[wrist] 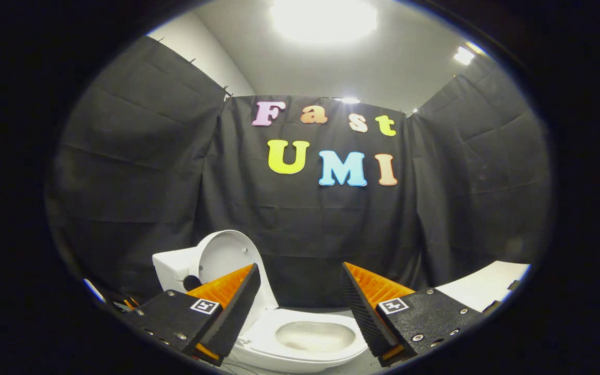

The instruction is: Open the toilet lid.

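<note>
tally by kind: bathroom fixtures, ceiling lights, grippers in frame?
Toilets: 1, toilet with toilet lid raised upright
White counters: 1, counter beyond the fingers
Ceiling lights: 3, largest
Grippers: 1, gripper, fingers apart, holding nothing
Total: 6

glossy smooth ceramic-looking toilet [305, 338], lid [224, 258] raised, smooth shiny plastic look, matt creased cloth wall [138, 172] behind, gripper [301, 299] spread apart holding nothing, fingers [237, 307] with ribbed rough faces, matt bodies with small metal screws, smooth matt ceiling [414, 57]
</note>
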`<state>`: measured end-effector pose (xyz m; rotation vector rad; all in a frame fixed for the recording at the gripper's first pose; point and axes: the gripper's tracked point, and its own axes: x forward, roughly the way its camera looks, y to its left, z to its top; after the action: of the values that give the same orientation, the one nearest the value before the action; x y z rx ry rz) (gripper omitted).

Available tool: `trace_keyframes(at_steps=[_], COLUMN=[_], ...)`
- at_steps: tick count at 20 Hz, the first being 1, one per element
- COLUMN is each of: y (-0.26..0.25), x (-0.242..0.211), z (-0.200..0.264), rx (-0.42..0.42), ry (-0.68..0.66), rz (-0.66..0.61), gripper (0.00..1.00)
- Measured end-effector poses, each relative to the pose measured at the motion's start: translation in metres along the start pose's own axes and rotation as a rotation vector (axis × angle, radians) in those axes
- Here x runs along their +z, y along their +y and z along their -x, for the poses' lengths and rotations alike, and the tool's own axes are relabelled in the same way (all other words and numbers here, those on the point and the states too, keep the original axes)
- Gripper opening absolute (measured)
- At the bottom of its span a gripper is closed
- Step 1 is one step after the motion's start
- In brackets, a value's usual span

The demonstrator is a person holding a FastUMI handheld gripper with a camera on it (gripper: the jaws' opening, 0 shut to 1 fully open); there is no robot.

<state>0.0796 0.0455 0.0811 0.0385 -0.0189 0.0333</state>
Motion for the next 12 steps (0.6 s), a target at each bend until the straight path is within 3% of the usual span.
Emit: trace_keyframes(at_steps=[12], y=[-0.055], x=[-0.058], z=[0.057], rx=[-0.066], ry=[0.061], rz=[0.041], gripper=[0.95])
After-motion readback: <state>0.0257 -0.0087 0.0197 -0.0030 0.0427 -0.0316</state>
